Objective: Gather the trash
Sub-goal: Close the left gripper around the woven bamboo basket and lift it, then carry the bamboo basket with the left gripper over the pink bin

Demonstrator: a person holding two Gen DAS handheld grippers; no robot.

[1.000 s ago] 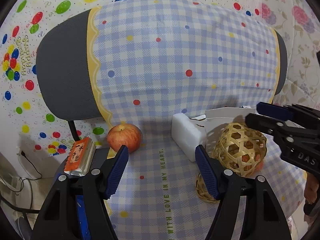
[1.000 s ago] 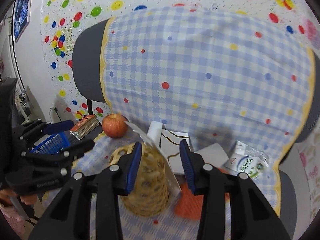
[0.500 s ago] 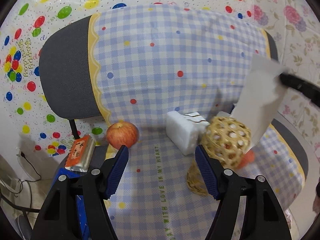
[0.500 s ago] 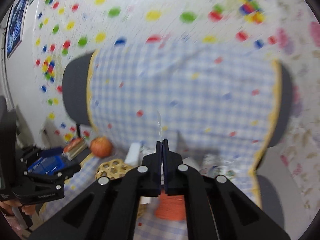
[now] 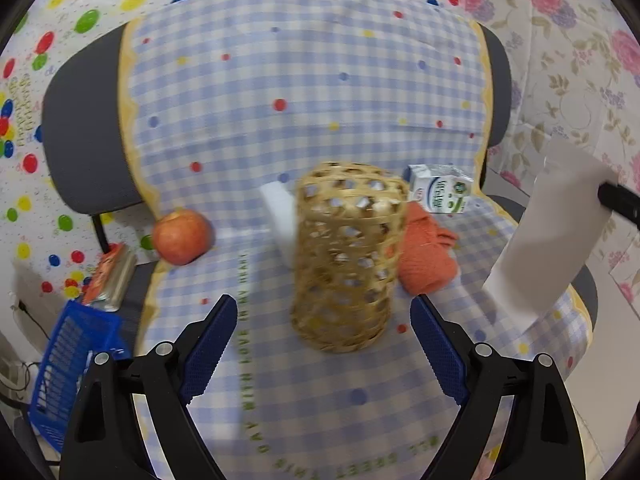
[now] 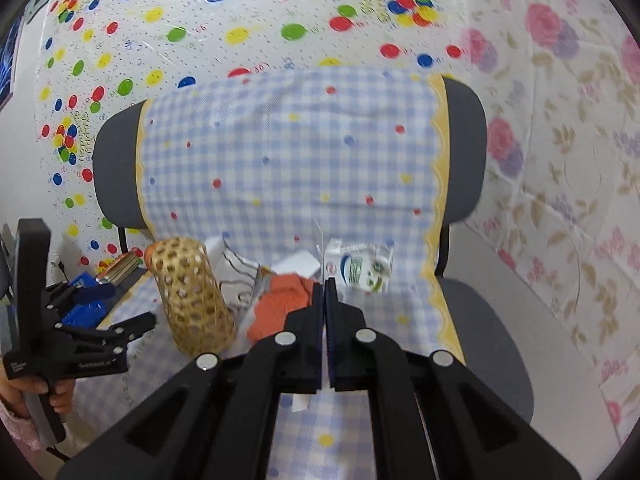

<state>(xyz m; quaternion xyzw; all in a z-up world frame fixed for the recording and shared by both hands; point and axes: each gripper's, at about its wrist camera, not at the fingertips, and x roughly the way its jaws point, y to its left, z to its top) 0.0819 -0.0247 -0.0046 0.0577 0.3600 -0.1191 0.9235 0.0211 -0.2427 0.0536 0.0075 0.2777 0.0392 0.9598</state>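
A woven bamboo basket [image 5: 346,256] stands upright on the checked chair seat [image 5: 280,392]; it also shows in the right wrist view [image 6: 192,296]. My left gripper [image 5: 324,344] is open and empty, just in front of the basket. My right gripper [image 6: 324,304] is shut on a white sheet of paper [image 5: 548,236], held in the air to the right of the basket; in its own view the paper shows edge-on [image 6: 319,240]. A milk carton [image 5: 438,194], a white foam block [image 5: 280,216] and an orange cloth [image 5: 426,252] lie behind the basket.
A red apple [image 5: 182,236] sits at the seat's left edge. A blue crate [image 5: 72,364] and an orange packet [image 5: 110,276] are left of the chair. The chair back [image 5: 304,92] rises behind. A striped white wrapper [image 6: 240,276] lies by the basket.
My right gripper closed on the paper, lifted it off the basket and carried it right. The basket now stands upright. My left gripper moved right and back, facing the basket.
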